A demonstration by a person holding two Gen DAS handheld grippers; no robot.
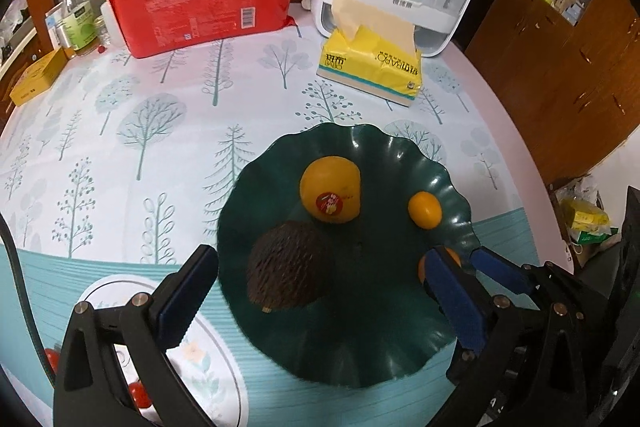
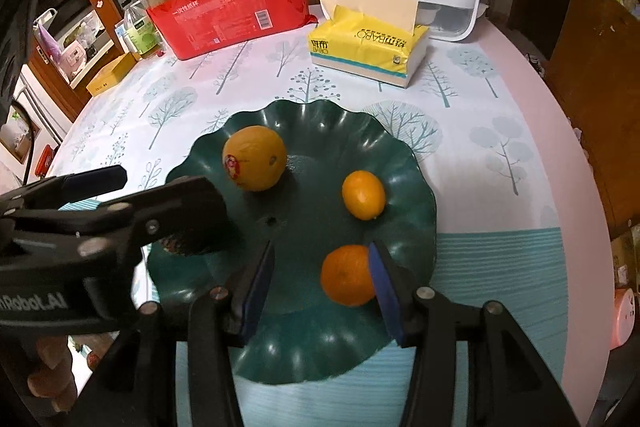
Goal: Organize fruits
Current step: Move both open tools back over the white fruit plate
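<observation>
Right gripper [image 2: 320, 283] wide open, low over the near side of the green scalloped plate [image 2: 416, 171]. Mandarin [image 2: 346, 275] resting on the plate between the blue pads [image 2: 256, 291], touching or nearly touching the right-hand one, well clear of the left-hand one; from this angle, hard to tell whether true contact. No grip on it.

Left gripper [image 1: 324, 291] also spread wide, straddling the dark scaly fruit [image 1: 288, 267] at the plate's near-left; one finger off the rim over the tablecloth, the other over the plate. Nothing clamped.

Further out on the plate: large stickered orange [image 2: 256, 159] at the back, small kumquat-like fruit [image 2: 363, 195] to the right, both apart from the mandarin.

For the step in hand, likely releasing or seating the mandarin: best lifted straight up, pads kept spread, no sideways drag, since a round fruit on a sloping glossy dish probably rolls at a nudge. Worth minding the two grippers' closeness over the plate.
</observation>
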